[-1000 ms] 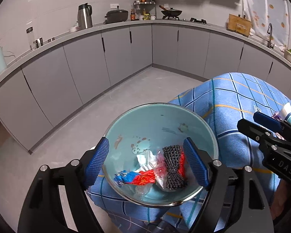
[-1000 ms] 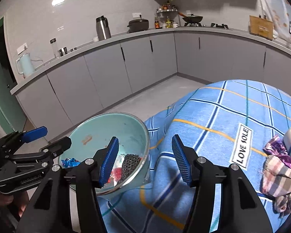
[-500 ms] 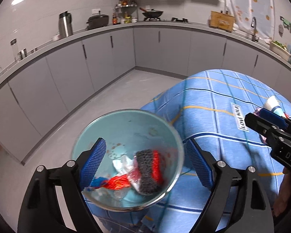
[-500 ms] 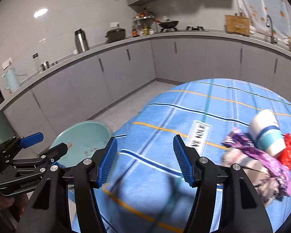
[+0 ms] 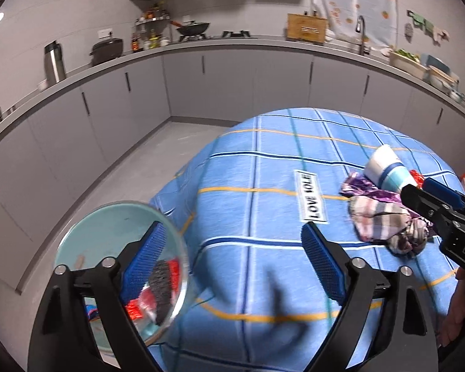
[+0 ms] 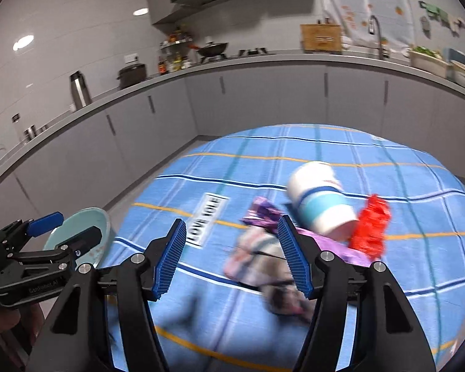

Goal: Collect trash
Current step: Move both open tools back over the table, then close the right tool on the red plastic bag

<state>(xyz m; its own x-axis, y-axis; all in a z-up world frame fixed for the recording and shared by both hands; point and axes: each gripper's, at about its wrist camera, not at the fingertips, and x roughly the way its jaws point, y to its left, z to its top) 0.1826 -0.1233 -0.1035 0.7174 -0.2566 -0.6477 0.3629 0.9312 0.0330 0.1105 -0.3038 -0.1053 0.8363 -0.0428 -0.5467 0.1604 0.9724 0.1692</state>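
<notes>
A teal bowl [image 5: 108, 232] sits at the table's left edge, holding a dark scouring pad [image 5: 161, 282] and red wrappers [image 5: 136, 307]; it also shows in the right wrist view [image 6: 86, 226]. A white and blue paper cup [image 6: 319, 201] lies on its side beside a red wrapper [image 6: 370, 226], a purple wrapper [image 6: 262, 212] and a plaid cloth [image 6: 257, 257]. My left gripper [image 5: 232, 263] is open and empty, right of the bowl. My right gripper [image 6: 232, 257] is open and empty, hovering by the cloth.
The round table wears a blue checked cloth [image 5: 263, 170] with a "LOVE" label [image 5: 310, 198]. Grey kitchen cabinets [image 5: 232, 86] curve around behind, with a floor gap between them and the table.
Both grippers have swung right, away from the bowl and over the tablecloth. The cup, cloth and wrappers have come into view near the right gripper. Both stay open.
</notes>
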